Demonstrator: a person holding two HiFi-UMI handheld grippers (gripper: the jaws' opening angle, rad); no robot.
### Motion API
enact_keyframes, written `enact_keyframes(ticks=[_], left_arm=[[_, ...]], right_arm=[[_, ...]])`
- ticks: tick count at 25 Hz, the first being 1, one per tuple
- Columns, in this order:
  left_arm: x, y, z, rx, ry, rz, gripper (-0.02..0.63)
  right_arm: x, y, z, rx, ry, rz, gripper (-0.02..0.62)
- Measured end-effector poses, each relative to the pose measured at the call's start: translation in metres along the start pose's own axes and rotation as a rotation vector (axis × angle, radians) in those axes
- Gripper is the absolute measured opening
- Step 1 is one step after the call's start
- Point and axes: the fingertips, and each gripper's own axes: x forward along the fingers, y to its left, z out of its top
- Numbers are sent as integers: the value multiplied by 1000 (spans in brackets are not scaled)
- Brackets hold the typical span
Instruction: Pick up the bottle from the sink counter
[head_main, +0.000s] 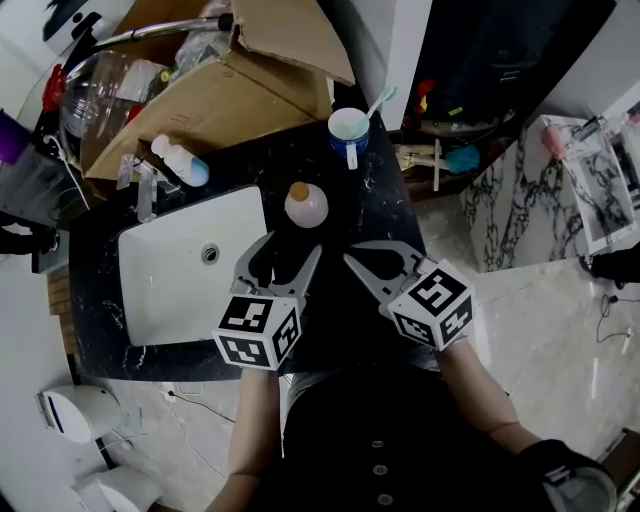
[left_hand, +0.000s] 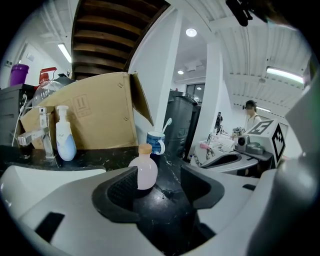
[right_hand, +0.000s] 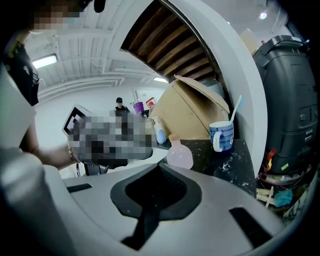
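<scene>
The left gripper (head_main: 293, 243) (left_hand: 160, 175) hovers over the dark marbled counter (head_main: 335, 175) with its jaws spread apart and nothing clasped. The bottle (head_main: 306, 205) (left_hand: 144, 172), round-bellied, pale pink and capped in tan, stands upright on the counter just beyond the jaw tips. In the left gripper view it shows in the gap close to the left-hand pad, which hides its lower left side; neither pad presses on it.

The right gripper (head_main: 355, 255) (right_hand: 156, 166) is held alongside, to the right of the left one and near it, its jaws drawn together at the tips with only an empty hollow between the pads. The bottle (right_hand: 180, 156) appears past those tips in the right gripper view, well clear of them.

The white sink (head_main: 170, 290) is set into the counter to the bottle's left, the bottle standing by its far right corner. Farther back, near the counter's rear edge, sits a blue-and-white mug (head_main: 349, 126) (left_hand: 156, 142) (right_hand: 221, 136) with a light-handled utensil leaning in it. A white-and-blue dispenser (head_main: 180, 160) (left_hand: 65, 142) stands behind the sink beside the tap (left_hand: 40, 135), and an open cardboard box (head_main: 220, 100) (left_hand: 100, 117) rises behind both. The person's bare forearms reach down from the marker cubes toward a dark buttoned garment.
</scene>
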Motion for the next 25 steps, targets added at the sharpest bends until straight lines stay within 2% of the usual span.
enact_keyframes(ticks=[5, 11, 19, 25], left_arm=[[7, 1, -5, 20, 28, -32, 303], [17, 7, -8, 55, 55, -32, 325], [35, 19, -11, 112, 85, -13, 325], [48, 29, -11, 116, 94, 18, 325]], right_arm=[[1, -3, -1, 14, -1, -22, 3], [1, -8, 0, 26, -3, -44, 3], [2, -18, -1, 37, -2, -64, 3], [4, -25, -2, 51, -3, -67, 3]])
